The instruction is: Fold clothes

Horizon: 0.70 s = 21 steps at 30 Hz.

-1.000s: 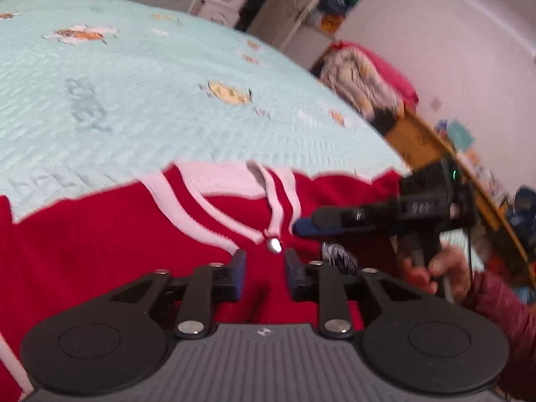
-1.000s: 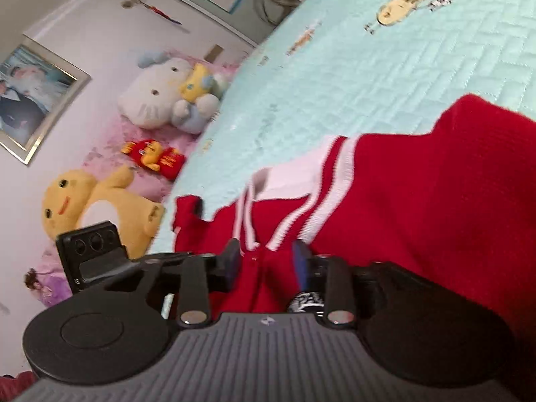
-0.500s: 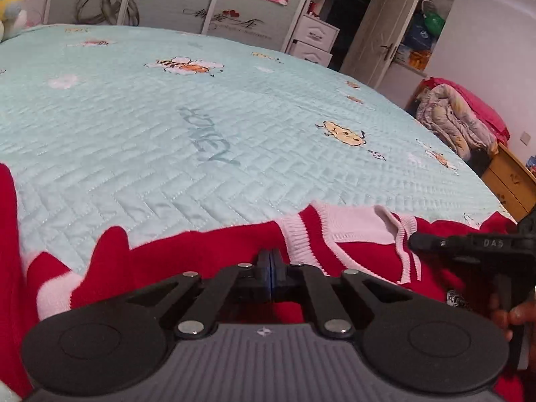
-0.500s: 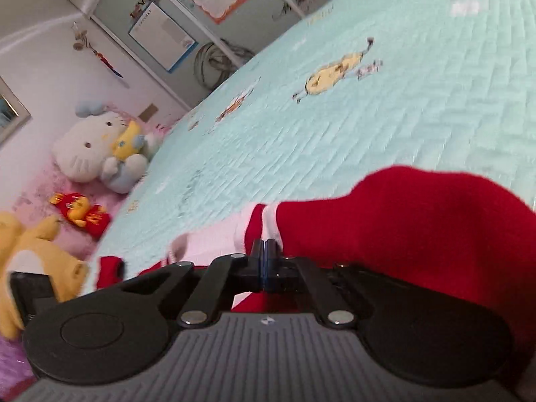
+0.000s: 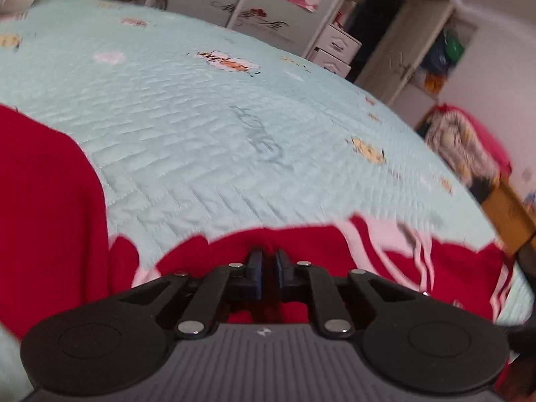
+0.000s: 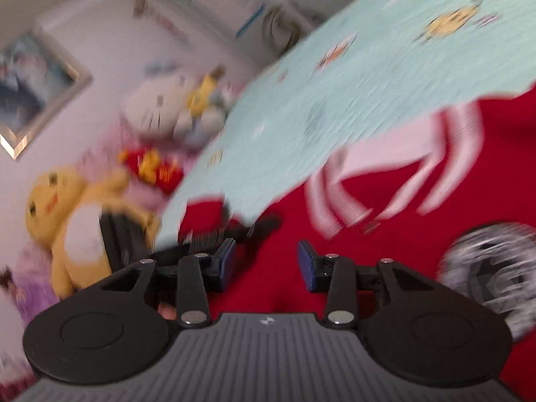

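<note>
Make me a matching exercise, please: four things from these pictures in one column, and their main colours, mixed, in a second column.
Things:
1. sweater
2. bedspread
3. cat plush
4. big plush

Colours:
a. yellow
b. red
c. white
d. pale green

Pairs: 1-b, 2-d, 3-c, 4-a

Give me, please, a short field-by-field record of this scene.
surface: bed, pale green, quilted
garment: red sweater with white stripes, lying on the bed
left gripper: fingers nearly together, just been opening; sweater cloth between them, grip unclear
right gripper: fingers apart, just been opening; over the sweater, holding nothing
background: plush toys at the bed's edge
</note>
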Available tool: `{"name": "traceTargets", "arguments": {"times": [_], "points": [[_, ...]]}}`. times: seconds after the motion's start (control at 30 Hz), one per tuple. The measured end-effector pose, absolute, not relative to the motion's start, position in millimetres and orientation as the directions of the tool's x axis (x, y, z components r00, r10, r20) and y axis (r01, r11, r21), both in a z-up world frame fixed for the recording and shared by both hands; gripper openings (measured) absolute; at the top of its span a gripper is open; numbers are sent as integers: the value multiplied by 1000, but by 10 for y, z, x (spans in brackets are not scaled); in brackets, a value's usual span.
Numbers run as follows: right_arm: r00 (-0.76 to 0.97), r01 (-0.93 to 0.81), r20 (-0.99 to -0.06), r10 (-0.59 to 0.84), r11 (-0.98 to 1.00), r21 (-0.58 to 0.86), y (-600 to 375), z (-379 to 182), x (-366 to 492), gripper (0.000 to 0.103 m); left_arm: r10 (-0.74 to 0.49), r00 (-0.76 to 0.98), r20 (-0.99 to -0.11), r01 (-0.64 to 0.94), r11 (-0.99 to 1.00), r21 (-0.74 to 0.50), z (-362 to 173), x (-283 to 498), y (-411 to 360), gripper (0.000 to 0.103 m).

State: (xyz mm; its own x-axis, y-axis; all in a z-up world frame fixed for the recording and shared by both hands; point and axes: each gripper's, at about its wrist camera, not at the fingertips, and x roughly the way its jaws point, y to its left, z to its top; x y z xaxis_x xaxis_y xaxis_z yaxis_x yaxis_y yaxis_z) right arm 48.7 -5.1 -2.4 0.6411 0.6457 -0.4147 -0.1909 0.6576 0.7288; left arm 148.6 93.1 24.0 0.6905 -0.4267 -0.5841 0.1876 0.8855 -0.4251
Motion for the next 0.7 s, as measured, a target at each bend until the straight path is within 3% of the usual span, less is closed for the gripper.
{"name": "traceTargets", "arguments": {"times": [0.03, 0.13, 0.2, 0.23, 0.27, 0.3, 0.33, 0.37, 0.53, 0.63, 0.7], "points": [[638, -168, -440, 633, 671, 722, 35, -75, 568, 40, -420, 692, -588, 190, 891, -413, 253, 1480, 903, 14], [669, -31, -485, 564, 673, 739, 92, -219, 788, 0, -414, 713, -566, 219, 898, -380, 362, 1352, 853, 14], [706, 53, -482, 519, 640, 767, 10, -217, 827, 0, -428, 765, -481, 217, 875, -433, 517, 1125, 1075, 19], [721, 58, -482, 498, 650, 758, 31, -166, 788, 6, -432, 789, -436, 217, 861, -461, 595, 1009, 1192, 28], [735, 62, -482, 477, 660, 749, 53, -115, 749, 21, -434, 812, -390, 218, 845, -488, 673, 893, 1309, 40], [744, 59, -473, 473, 658, 751, 91, -75, 702, 29, -383, 844, -376, 163, 851, -500, 704, 791, 1484, 48], [744, 45, -453, 491, 640, 767, 153, -51, 645, 37, -321, 872, -369, 99, 854, -510, 729, 690, 1667, 62], [745, 31, -432, 508, 621, 783, 215, -26, 588, 37, -258, 896, -362, 35, 853, -521, 753, 590, 1850, 68], [731, 4, -371, 573, 539, 842, 646, -64, 433, 37, -62, 898, -435, -239, 762, -601, 601, 320, 2679, 68], [733, -71, -373, 569, 609, 790, 910, -175, 430, 46, -9, 889, -457, -325, 691, -646, 505, 239, 3035, 68], [769, -157, -344, 539, 680, 717, 985, -400, 395, 33, -1, 893, -451, -352, 623, -699, 424, 265, 3211, 69]]}}
